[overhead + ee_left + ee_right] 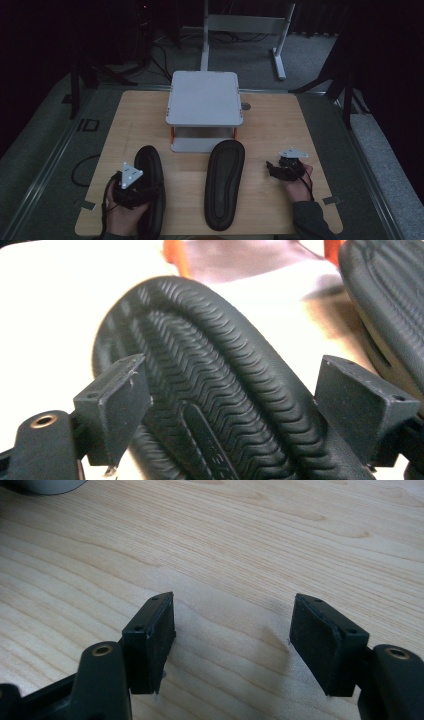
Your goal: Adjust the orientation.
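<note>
The left gripper (134, 186) straddles the sole-up left slipper (150, 190) across its long axis without clamping, while the right gripper (280, 167) hangs released.

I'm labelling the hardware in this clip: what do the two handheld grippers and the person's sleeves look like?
Both the left gripper and the right gripper are black, each topped by a grey three-cornered plate with dark dots. The fingers are blocky black pads on arms with brass-ringed holes. The right forearm wears a dark sleeve.

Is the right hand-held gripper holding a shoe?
No, the right hand-held gripper has its jaws apart over the bare wooden table, with nothing between them.
</note>
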A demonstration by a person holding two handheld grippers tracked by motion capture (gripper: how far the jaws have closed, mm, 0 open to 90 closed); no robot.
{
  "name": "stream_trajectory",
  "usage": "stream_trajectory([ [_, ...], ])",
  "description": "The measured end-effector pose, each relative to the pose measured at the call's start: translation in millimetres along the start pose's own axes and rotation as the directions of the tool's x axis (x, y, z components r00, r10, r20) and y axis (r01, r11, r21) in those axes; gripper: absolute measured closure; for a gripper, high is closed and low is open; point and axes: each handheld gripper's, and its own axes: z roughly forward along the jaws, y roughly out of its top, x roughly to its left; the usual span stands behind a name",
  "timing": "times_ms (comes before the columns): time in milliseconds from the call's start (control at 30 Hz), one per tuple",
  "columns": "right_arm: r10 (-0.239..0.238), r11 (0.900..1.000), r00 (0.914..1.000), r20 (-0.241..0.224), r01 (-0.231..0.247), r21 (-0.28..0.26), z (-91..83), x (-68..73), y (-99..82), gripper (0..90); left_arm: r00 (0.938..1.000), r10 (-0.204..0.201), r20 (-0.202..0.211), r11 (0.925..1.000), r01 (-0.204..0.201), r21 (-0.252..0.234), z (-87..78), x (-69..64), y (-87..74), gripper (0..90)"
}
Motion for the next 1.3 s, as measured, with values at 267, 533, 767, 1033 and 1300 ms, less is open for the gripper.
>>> stream_trajectory([
  [267,-0.002,1.0000,1.0000,0.000,0.002,-0.001,0.2,0.6,0.2,34.4,0.9992,-0.010,-0.038,0.9999,0.010,-0.009,-26.4,22.8,0.3,40.3],
  [533,0.000,1.0000,1.0000,-0.002,0.000,-0.001,0.3,0.5,0.1,34.3,0.9991,-0.022,-0.037,0.9997,0.023,0.009,-33.3,33.2,-2.6,47.3],
  [767,0.001,1.0000,1.0000,-0.003,-0.001,-0.001,0.3,0.6,0.1,34.3,0.9947,-0.020,-0.101,0.9991,0.023,0.035,-39.2,37.1,-4.9,50.5],
  [1033,0.002,1.0000,1.0000,-0.006,-0.002,-0.002,0.5,0.9,0.2,34.4,0.9871,-0.065,-0.146,0.9958,0.074,0.054,-49.4,51.9,-19.6,50.6],
  [1300,0.003,1.0000,0.9999,-0.011,-0.003,-0.004,1.2,2.2,0.8,34.4,0.9821,-0.116,-0.149,0.9790,0.138,0.150,-28.8,71.7,-45.6,51.2],
])
